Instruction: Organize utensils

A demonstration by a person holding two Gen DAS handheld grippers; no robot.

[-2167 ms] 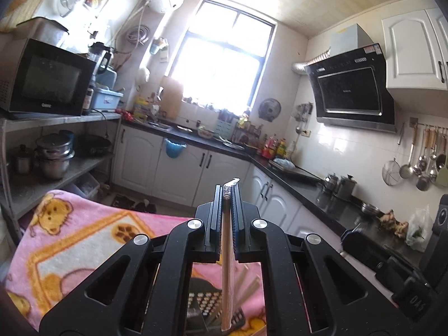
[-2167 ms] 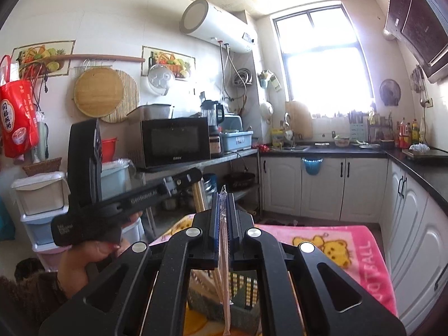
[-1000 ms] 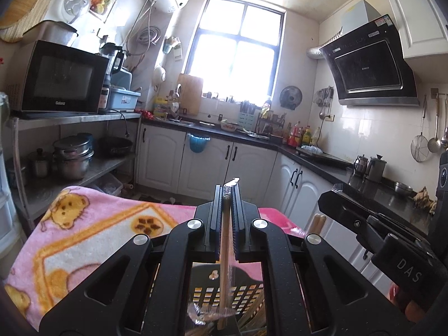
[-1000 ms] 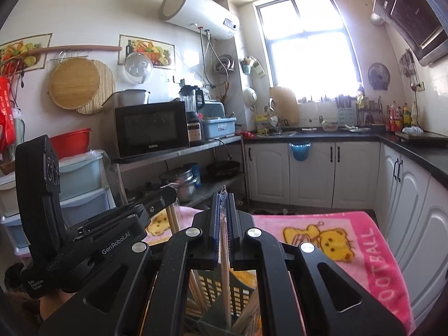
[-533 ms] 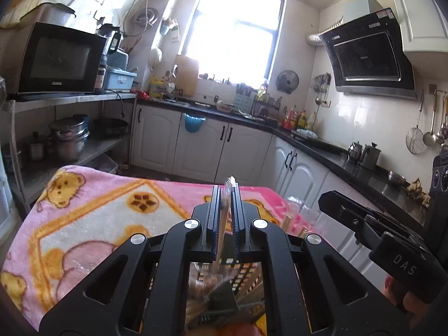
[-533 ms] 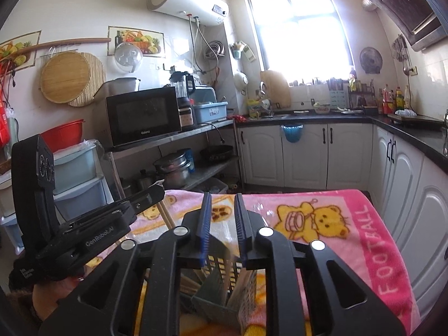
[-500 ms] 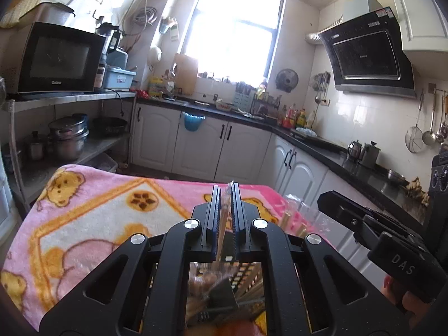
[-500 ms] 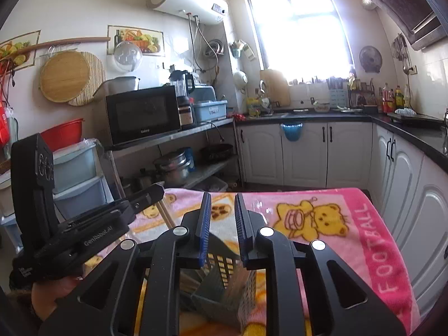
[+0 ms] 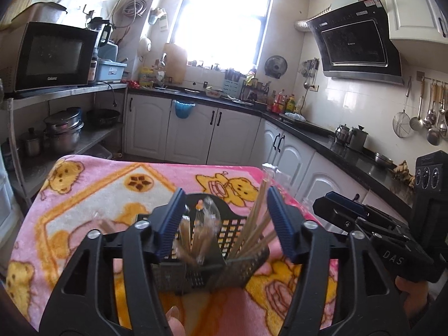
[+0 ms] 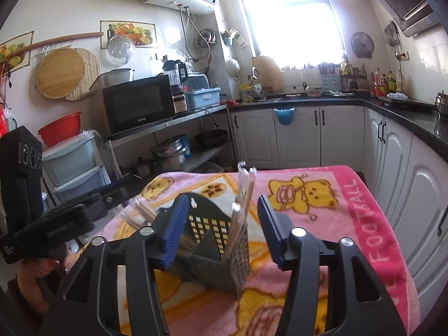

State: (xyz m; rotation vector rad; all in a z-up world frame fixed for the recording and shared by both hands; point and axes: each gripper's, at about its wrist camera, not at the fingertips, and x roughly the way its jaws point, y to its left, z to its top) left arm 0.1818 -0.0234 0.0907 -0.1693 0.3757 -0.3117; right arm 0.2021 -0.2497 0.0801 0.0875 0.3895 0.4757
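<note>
On the pink bear blanket (image 10: 350, 196), both the left gripper (image 9: 224, 221) and right gripper (image 10: 219, 221) have just been opening, nothing between the jaws, wrapped chopsticks (image 9: 254, 224) leaning loosely in the dark slotted caddy (image 10: 221, 254), so a bump backing out might tip it.

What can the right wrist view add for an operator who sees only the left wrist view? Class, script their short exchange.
Operator: Is the right gripper holding anything?
Observer: No. The right gripper has just been opening its jaws; the wrapped chopsticks stand loose in the basket, between the pads but not pressed.
Operator: Is anything printed on the blanket's edge?
Observer: Yes, the blanket reads FOOTBALL in white along its pink border.
</note>
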